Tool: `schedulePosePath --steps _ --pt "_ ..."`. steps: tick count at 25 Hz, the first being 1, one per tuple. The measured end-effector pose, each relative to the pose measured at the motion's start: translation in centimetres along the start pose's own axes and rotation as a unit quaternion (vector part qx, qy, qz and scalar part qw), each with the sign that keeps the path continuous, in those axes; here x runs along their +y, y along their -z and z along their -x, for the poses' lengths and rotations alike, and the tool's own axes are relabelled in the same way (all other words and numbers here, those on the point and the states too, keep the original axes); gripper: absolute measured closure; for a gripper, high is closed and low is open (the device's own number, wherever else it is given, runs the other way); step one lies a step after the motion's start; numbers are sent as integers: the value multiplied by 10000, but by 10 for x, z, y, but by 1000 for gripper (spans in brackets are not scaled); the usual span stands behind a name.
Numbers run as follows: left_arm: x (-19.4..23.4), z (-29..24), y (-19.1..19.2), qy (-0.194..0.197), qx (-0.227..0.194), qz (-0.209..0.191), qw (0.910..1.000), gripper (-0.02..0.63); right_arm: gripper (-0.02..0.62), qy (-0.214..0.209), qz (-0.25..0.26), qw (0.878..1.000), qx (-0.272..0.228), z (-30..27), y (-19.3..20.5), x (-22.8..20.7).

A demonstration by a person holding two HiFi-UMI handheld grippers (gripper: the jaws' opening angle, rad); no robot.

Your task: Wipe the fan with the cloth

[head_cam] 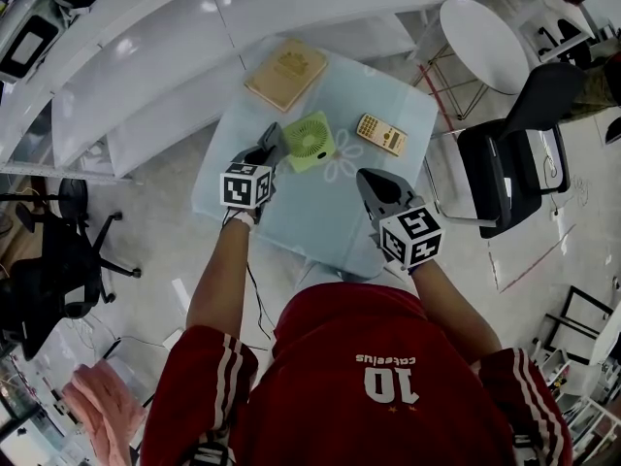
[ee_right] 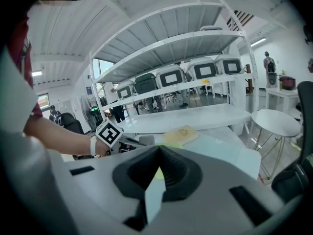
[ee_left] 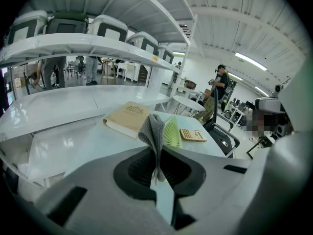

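- The left gripper [head_cam: 273, 142] held the grey cloth [ee_left: 152, 131] pinched in its jaws, just left of the green fan [head_cam: 310, 141].
- The fan sat on the bench [head_cam: 310, 226] between a book [head_cam: 287, 73] and a calculator [head_cam: 381, 134].
- The right gripper [head_cam: 372, 183] hovered nearby, jaws closed together on nothing.

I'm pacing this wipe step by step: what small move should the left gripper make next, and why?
Probably ease the left gripper toward the green fan until the grey cloth presses on it: the jaws are shut on the cloth, held upright beside the fan, and contact isn't clear.
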State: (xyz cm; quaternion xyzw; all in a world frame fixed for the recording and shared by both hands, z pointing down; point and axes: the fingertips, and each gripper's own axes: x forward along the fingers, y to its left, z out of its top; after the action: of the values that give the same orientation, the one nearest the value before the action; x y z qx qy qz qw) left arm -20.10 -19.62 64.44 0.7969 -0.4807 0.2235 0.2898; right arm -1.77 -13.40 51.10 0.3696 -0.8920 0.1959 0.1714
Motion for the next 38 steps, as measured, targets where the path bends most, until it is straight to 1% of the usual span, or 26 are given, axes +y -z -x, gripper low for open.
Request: schedulePosePath --steps 10,21,38 --pt "0 18 8 -81 -41 43 9999 580 592 102 -28 9998 -146 11 -6 0" --pt "-16 25 15 34 -63 -11 10000 580 592 168 -92 9996 -197 16 -2 8" --pt "-49 6 6 274 -72 -128 9995 580 592 303 -205 9990 -272 29 0 -3"
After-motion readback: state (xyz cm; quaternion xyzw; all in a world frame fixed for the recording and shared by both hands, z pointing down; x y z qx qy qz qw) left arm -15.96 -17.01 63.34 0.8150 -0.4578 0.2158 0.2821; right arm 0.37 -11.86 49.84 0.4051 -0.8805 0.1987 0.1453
